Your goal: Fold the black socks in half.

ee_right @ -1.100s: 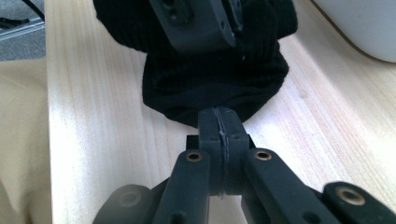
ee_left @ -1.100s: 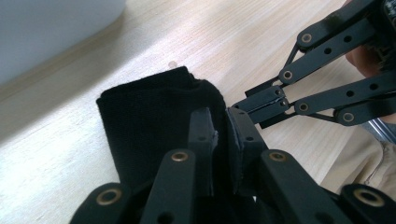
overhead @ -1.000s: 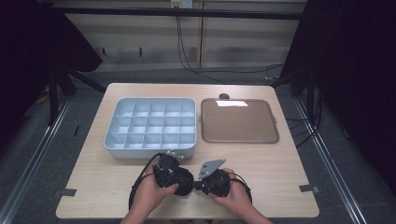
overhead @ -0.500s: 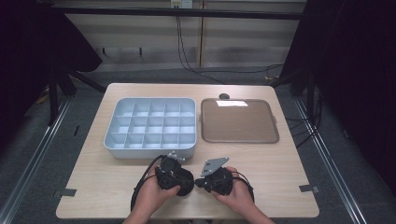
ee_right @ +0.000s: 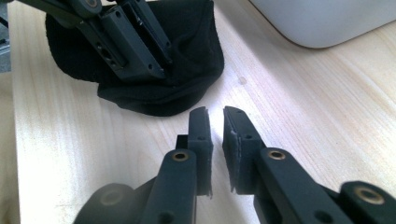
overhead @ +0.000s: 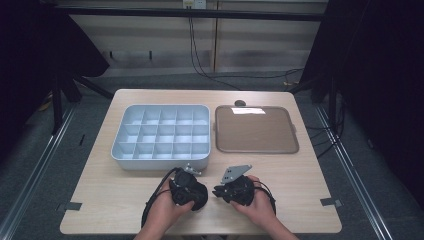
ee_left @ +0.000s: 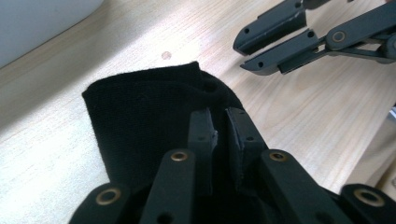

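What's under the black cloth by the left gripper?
The black cloth lies on the wooden table, with bare wood around it. Whatever sits beneath it is covered.

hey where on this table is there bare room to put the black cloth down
Bare wood runs along the wooden table left of the left gripper, and right of the right gripper below the flat brown tray. It is crowded in the middle front, where both grippers and the black cloth sit just under the grey compartment box.
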### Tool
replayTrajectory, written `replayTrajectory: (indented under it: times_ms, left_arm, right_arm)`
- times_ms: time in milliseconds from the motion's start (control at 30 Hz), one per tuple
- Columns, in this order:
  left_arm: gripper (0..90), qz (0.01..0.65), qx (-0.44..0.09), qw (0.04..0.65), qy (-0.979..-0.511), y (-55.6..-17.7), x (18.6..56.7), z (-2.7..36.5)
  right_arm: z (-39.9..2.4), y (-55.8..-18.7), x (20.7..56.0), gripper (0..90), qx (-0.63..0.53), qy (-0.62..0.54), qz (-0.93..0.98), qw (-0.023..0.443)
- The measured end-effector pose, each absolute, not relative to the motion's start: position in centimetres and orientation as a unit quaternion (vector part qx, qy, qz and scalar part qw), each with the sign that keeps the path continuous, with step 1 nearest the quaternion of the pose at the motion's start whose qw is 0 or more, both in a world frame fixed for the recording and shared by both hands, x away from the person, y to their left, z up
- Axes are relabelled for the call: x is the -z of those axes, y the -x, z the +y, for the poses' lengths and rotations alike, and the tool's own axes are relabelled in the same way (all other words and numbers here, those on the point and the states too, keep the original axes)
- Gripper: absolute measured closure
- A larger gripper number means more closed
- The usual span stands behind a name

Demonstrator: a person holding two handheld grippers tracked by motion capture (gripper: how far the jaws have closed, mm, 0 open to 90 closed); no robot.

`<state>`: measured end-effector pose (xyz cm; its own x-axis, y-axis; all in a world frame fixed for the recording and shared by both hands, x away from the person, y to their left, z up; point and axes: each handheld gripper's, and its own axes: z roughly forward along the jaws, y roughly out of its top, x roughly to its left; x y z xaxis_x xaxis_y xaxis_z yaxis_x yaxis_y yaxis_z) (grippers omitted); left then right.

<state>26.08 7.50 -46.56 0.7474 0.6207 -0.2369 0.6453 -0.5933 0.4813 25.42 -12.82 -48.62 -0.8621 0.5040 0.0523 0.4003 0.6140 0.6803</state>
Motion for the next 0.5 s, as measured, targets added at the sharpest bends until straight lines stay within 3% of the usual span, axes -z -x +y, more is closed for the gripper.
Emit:
replayTrajectory:
  times_ms: [333,500]
  left_arm:
    - [81.5,0.351,0.019,0.278,-0.894,-25.94,46.59,7.41]
    - [77.0,0.365,0.041,0.282,-0.886,-26.25,46.35,7.8]
  right_arm:
    - [-13.5,-25.79,48.72,74.8,-0.362,-0.273,0.888,0.077]
    - [-13.67,-25.92,48.91,74.1,-0.362,-0.277,0.887,0.077]
